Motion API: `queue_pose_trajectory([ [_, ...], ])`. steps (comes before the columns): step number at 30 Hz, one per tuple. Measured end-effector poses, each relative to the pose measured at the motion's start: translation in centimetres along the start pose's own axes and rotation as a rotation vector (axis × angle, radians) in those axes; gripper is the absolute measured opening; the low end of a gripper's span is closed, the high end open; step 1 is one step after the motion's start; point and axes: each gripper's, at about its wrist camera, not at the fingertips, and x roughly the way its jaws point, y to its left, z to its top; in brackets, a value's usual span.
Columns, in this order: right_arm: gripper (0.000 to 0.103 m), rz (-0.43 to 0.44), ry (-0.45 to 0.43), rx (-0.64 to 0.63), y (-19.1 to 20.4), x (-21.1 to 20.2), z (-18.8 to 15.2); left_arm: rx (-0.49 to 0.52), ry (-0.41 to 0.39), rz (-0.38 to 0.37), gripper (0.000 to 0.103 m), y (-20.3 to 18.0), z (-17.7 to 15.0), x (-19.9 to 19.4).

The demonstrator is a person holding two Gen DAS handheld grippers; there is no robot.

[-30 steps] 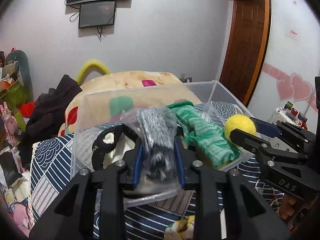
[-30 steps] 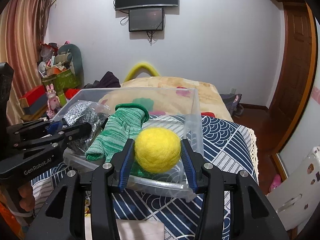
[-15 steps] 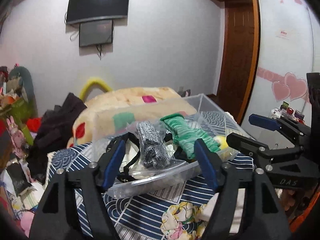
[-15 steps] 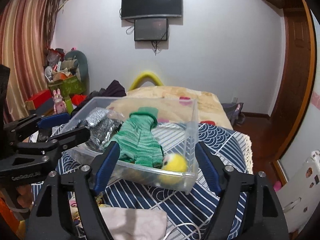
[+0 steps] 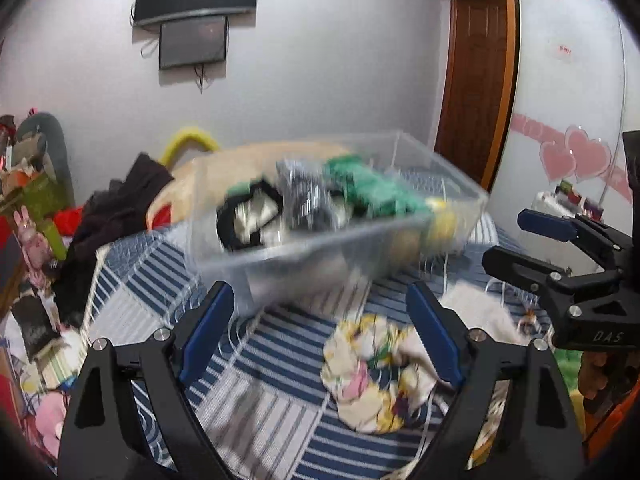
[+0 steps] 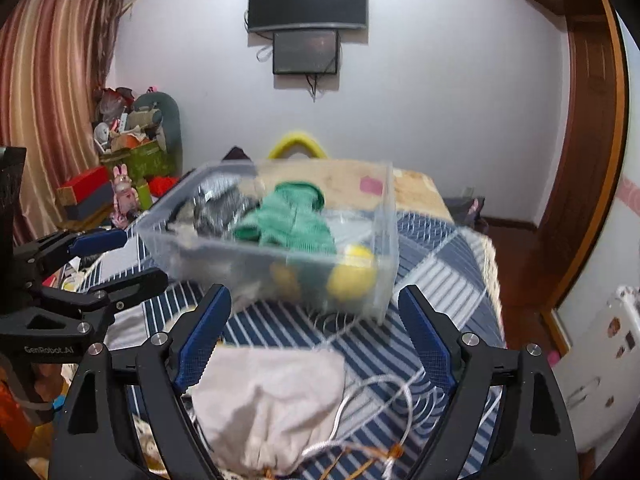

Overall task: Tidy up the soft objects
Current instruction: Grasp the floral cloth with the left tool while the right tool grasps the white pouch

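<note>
Right wrist view: both the right gripper (image 6: 308, 340) and left gripper (image 5: 320, 340), jaws just opened and empty, face the clear bin (image 6: 224, 256) holding a yellow ball (image 6: 352, 276) and green glove (image 6: 292, 220).

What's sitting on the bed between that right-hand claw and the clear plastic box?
In the right wrist view, a pale cloth pouch with a white drawstring lies between the open right gripper and the clear box, on the striped bedspread.

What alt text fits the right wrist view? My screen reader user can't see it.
The open right gripper hovers over a beige pouch on a striped bedspread. Beyond it, a clear bin holds a green glove and a yellow ball. The left gripper, also open, is at the left edge.
</note>
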Motion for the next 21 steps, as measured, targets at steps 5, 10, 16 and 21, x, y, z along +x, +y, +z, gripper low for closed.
queue_pose_trajectory([
  [5, 0.084, 0.018, 0.076, 0.015, 0.5, 1.1, -2.0, -0.021, 0.064, -0.013, 0.088, 0.1, -2.1, 0.9],
  [10, 0.084, 0.048, 0.144, 0.019, 1.2, 1.9, -3.4, -0.044, 0.131, -0.030, 0.076, 0.3, -3.8, 2.4],
  [16, 0.083, 0.055, 0.192, -0.010, 1.8, 2.5, -4.7, -0.034, 0.149, -0.046, 0.067, -0.3, -4.6, 3.3],
  [21, 0.066, 0.066, 0.192, -0.027, 1.9, 2.6, -4.9, 0.007, 0.125, -0.049, 0.041, -1.5, -5.0, 3.3],
])
